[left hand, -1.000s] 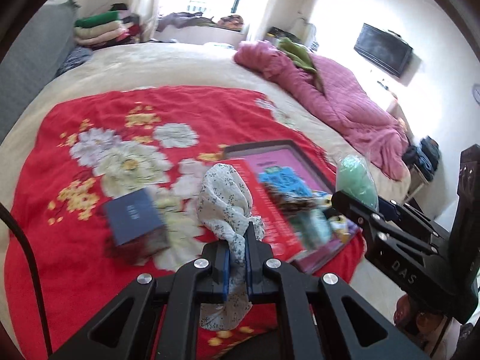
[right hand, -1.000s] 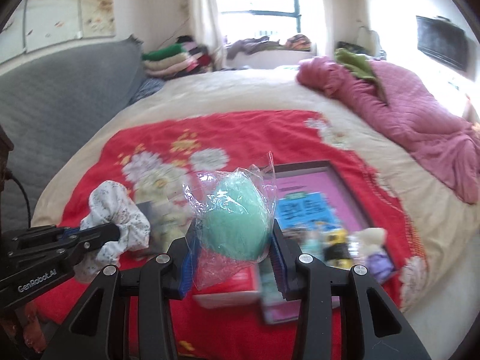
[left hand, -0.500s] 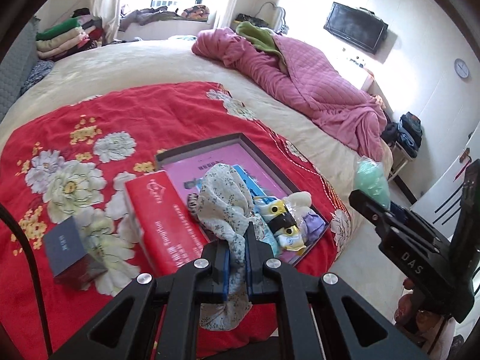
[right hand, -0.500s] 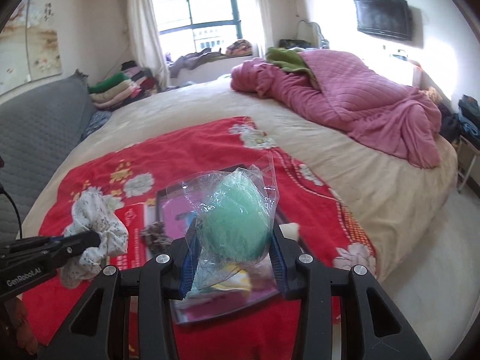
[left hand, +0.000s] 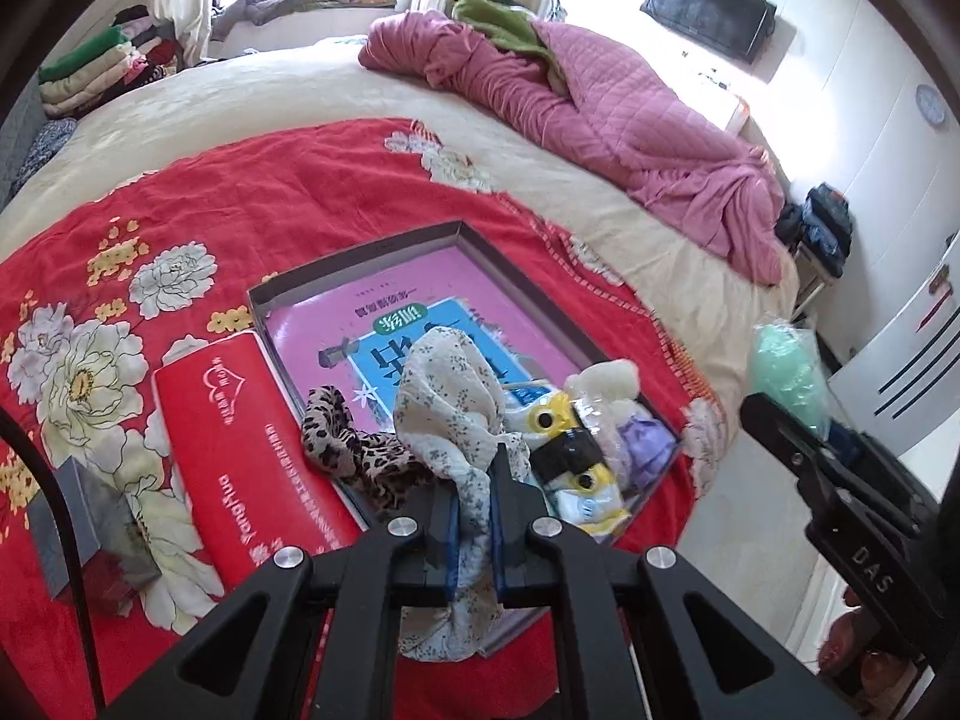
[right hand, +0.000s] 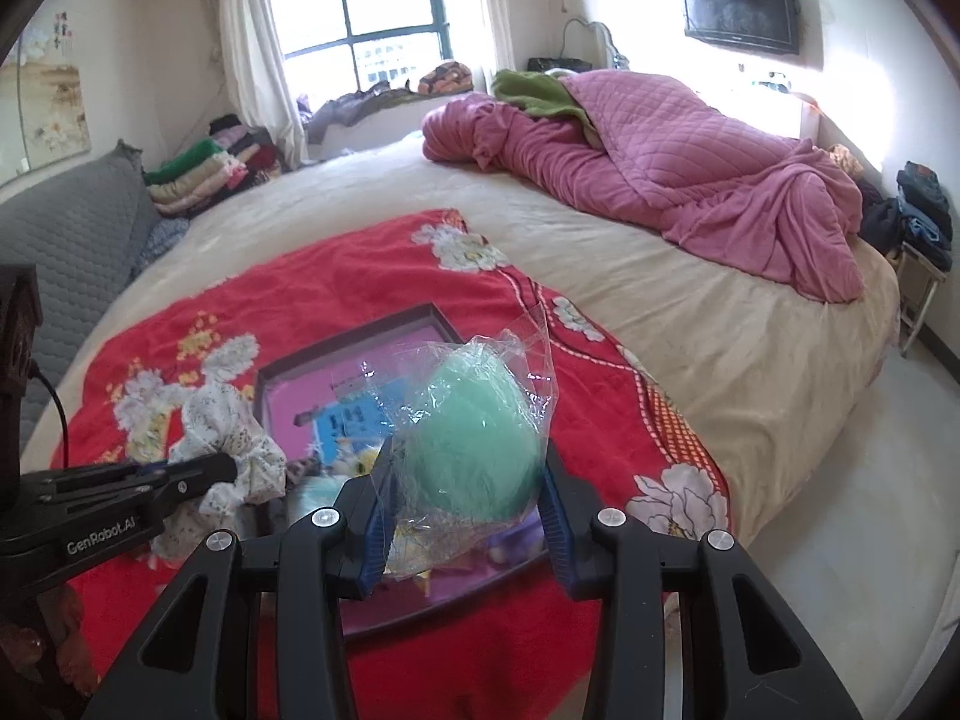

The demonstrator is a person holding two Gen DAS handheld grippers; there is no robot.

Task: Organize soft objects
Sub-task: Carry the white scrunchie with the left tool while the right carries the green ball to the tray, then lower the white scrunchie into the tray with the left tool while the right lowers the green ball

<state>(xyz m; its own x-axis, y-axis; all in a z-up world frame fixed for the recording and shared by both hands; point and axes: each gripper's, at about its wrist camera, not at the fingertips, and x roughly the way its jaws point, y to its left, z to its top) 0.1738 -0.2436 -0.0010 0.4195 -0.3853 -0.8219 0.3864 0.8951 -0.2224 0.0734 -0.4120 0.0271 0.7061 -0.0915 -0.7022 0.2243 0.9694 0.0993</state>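
Floral scrunchie [left hand: 450, 408] is pinched between the two fingers of left gripper [left hand: 475, 510], which are pressed nearly together on the cloth; part of it bunches up above the tips and part hangs below them. It hangs over the near edge of dark tray [left hand: 354, 258] w/ pink bottom, which lies on red flowered blanket [left hand: 288, 180] on the bed. Inside the tray, at its near end: leopard scrunchie [left hand: 354, 456], yellow-black soft toy [left hand: 570, 456], cream plush [left hand: 603, 378] and a lilac piece [left hand: 645, 447] (details unclear). Red pack [left hand: 240, 444] lies just beside the tray's left side, grey box [left hand: 84, 522] further left. Right gripper [right hand: 465, 504] squeezes green sponge in clear plastic bag [right hand: 474, 450] between its fingers, held above the tray's near right part, approx. beside the left gripper.
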